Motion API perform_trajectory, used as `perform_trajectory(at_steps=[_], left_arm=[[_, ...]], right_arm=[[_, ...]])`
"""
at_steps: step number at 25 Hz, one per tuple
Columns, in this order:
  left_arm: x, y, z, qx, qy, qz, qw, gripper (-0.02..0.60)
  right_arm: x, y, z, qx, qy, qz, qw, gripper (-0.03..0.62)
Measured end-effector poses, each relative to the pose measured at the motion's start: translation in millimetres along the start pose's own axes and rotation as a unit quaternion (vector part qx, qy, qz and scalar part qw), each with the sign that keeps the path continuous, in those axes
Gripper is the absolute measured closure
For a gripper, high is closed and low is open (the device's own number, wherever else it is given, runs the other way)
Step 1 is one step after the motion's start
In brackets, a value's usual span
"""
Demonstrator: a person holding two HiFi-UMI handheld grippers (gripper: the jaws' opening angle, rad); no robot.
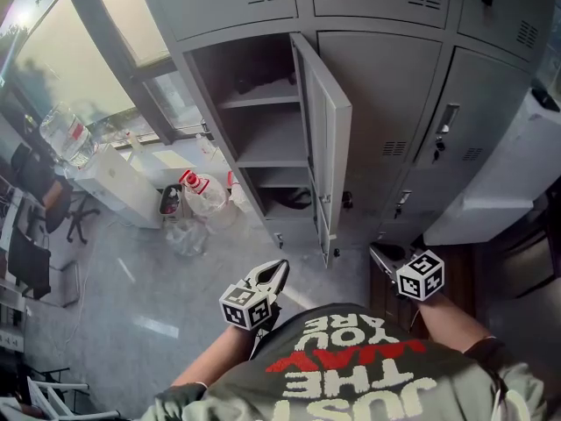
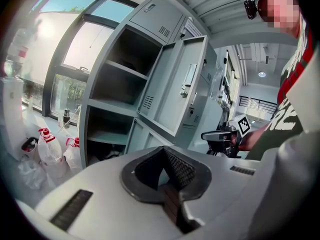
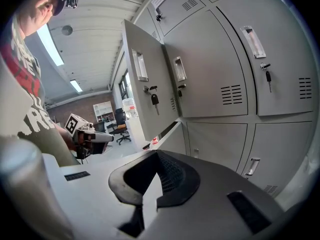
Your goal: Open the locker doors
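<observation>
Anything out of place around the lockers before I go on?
Nothing looks damaged. The only clutter is on the floor left of the open locker: red-capped plastic bottles and crumpled clear plastic lie loose by its base. One door stands open; the neighbouring doors are shut.

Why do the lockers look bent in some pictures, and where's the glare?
Both gripper views: wide-angle lenses curve the lockers and darken the corners. Left gripper view: window washed out. Right gripper view: ceiling light glares. Head view: straighter, window overexposed.
</observation>
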State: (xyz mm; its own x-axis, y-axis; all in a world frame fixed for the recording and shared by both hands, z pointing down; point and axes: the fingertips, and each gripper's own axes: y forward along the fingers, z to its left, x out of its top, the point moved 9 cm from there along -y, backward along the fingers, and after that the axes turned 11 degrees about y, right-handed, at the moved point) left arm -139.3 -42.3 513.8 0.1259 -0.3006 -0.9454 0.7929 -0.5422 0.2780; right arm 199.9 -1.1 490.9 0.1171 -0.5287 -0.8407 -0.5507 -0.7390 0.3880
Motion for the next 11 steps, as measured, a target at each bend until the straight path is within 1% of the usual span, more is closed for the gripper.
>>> perform_trajectory(at_steps=[11], left_arm=[[-2.4, 1.9, -0.5, -0.004, -0.006, 0.003, 1.0, 0.574]], right_arm=[[-1.3, 2.7, -2.2, 0.002, -0.001, 0.006, 1.0, 0.562]])
